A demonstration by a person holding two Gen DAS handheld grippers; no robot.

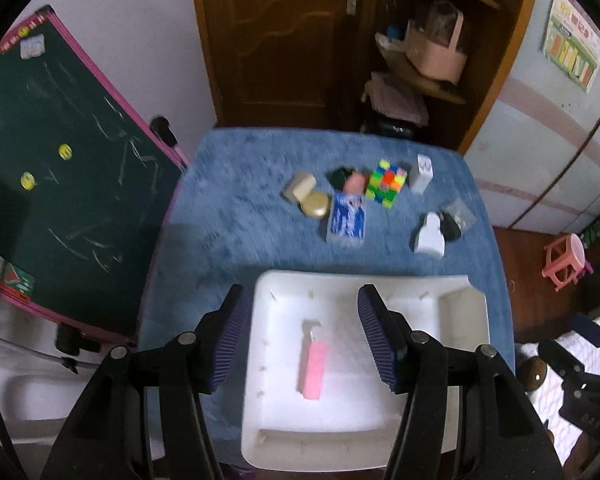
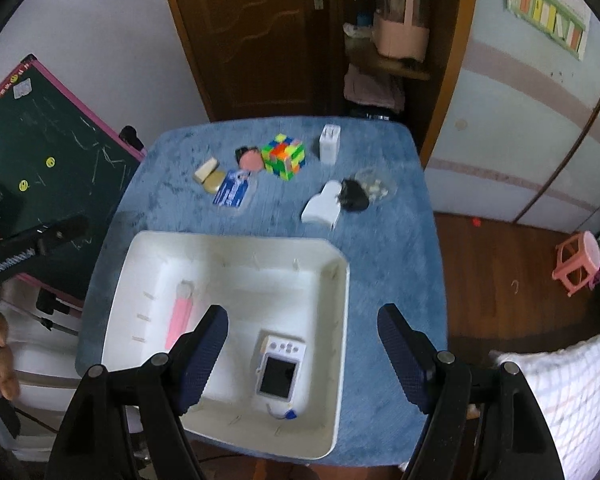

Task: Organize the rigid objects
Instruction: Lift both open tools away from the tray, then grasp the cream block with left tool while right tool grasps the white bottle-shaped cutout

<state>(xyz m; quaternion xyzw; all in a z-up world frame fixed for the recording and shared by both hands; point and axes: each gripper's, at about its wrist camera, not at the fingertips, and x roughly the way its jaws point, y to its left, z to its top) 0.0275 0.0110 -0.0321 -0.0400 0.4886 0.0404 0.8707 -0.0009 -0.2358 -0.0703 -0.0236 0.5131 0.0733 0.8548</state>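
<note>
- A white tray (image 2: 342, 320) sits at the near edge of a blue-covered table (image 2: 388, 240); it holds two things.
- A pink bar-shaped object (image 1: 313, 368) lies lengthwise in the tray's left part; a small white device with a dark screen (image 2: 278, 368) lies in its near right part, apart from the pink one.
- The left gripper (image 1: 300, 340) hovers over the tray with its jaws spread wide, the pink object showing between them and held by neither.
- The right gripper (image 2: 302, 354) also hangs above the tray, jaws wide apart and empty, the white device below the gap.
- Farther out on the table lies a loose cluster: a multicoloured puzzle cube (image 2: 284, 156), a white charger block (image 2: 329, 144) just right of it, a round pink item (image 2: 252, 160) to its left, and a blue packet (image 2: 233, 189).
- At the cluster's left lie a beige block (image 2: 205, 170) and a gold disc (image 2: 215, 181), touching.
- Right of centre lies a white heart-shaped piece (image 2: 324, 202) with a black object (image 2: 354, 198) against it.
</note>
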